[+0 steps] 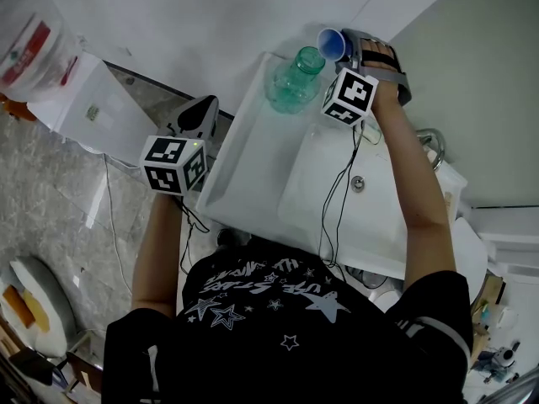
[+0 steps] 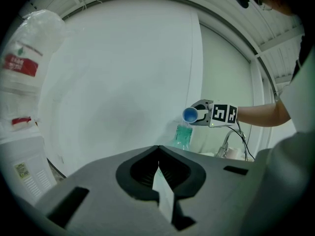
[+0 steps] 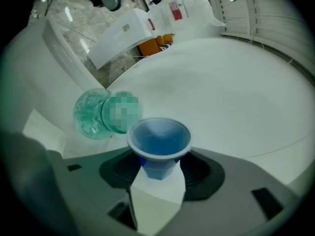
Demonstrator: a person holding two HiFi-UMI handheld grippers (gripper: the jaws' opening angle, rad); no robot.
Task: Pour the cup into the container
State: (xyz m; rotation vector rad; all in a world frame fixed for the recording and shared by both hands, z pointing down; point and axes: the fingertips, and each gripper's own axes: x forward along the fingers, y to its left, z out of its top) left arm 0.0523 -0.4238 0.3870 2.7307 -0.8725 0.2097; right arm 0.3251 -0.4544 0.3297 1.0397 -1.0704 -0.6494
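Right claw [image 3: 157,175] clamping blue cup [image 3: 159,140], tipped above green bottle [image 1: 295,81]

cup [image 3: 158,141]: smooth blue plastic, kinda matt
bottle [image 1: 295,81]: see-through green plastic, glossy
sink [image 1: 253,175]: glossy white, looks ceramic
tap [image 1: 433,139]: shiny metal

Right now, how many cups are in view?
1. The blue cup is gripped in the right claw, held close to the mouth of the green bottle standing on the sink ledge. No other cup shows, though one could sit outside the views.
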